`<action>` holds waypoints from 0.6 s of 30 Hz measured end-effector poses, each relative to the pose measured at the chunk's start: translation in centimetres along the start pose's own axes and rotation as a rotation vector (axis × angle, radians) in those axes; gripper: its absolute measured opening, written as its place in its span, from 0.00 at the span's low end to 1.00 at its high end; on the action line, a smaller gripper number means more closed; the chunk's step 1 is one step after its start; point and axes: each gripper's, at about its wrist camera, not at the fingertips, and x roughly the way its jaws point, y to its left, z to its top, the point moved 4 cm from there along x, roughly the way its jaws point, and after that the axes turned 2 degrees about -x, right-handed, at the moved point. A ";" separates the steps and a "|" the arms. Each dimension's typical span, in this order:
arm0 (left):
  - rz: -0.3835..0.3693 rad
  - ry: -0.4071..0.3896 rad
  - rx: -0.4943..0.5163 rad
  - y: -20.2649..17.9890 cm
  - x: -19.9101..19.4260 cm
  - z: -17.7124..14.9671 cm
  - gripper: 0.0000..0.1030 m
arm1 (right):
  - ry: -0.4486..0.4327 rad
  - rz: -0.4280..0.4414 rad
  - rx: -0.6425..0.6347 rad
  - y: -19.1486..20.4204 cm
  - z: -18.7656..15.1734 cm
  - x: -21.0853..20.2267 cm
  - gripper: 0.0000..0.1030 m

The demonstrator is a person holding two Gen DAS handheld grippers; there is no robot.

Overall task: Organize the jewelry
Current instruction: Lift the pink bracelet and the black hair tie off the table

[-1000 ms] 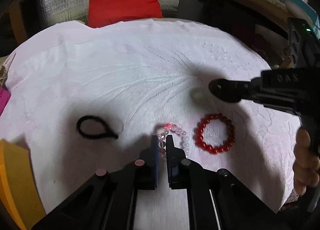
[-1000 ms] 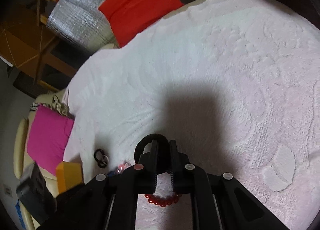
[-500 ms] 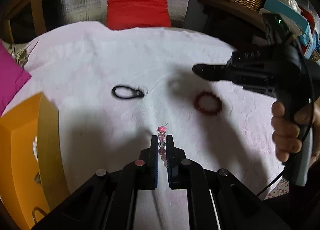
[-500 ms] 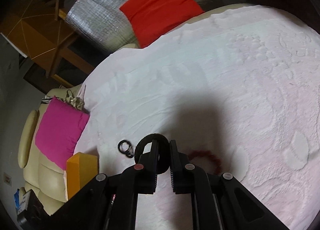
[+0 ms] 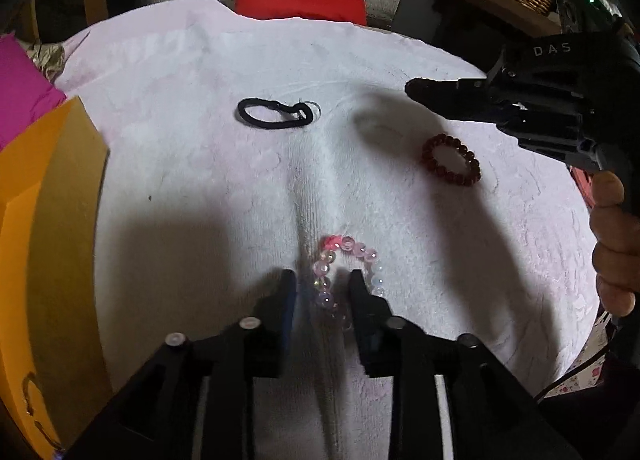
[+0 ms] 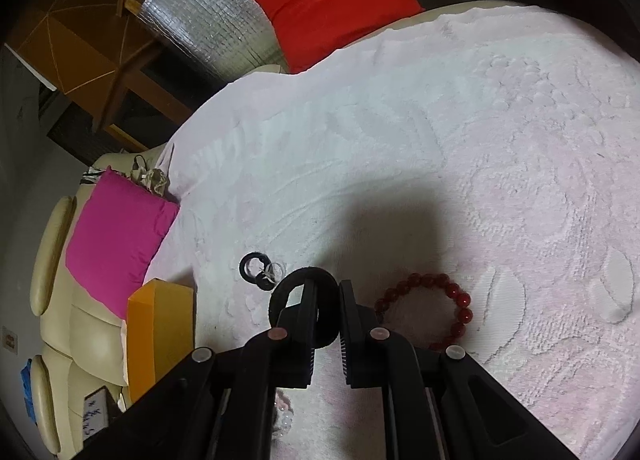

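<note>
Left wrist view: the left tool (image 5: 322, 288) is spreading its jaws, and the pink and clear bead bracelet (image 5: 346, 280) lies between them on the pale pink towel (image 5: 180, 107), no longer pinched. Ahead of the tool and a little left lies a black hair tie (image 5: 274, 113); ahead and to its right sits a dark red bead bracelet (image 5: 450, 159). An orange box (image 5: 48, 219) stands close on the tool's left. Above the red bracelet hangs the right tool (image 5: 416, 89), held by a hand (image 5: 612, 244).

Right wrist view: the right tool (image 6: 328, 292) is clamped on a thick black hair band (image 6: 294, 286), which loops up left of its tips. Just right of the tool lies the red bracelet (image 6: 436, 308); just ahead-left is the thin hair tie (image 6: 256, 270), and the orange box (image 6: 160, 324) further left.
</note>
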 end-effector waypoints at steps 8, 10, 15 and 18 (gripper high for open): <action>-0.010 -0.012 0.001 0.0 0.2 0.1 0.12 | 0.002 -0.002 -0.009 0.0 -0.1 0.1 0.11; -0.014 -0.018 0.001 0.1 0.1 0.2 0.11 | 0.000 -0.007 -0.017 0.2 0.0 0.1 0.11; -0.013 -0.068 -0.008 0.3 -1.7 0.6 0.07 | -0.001 -0.004 -0.024 0.5 -0.1 0.2 0.11; -0.022 -0.106 -0.009 0.3 -3.6 1.0 0.07 | -0.001 0.003 -0.035 1.1 -0.3 0.4 0.11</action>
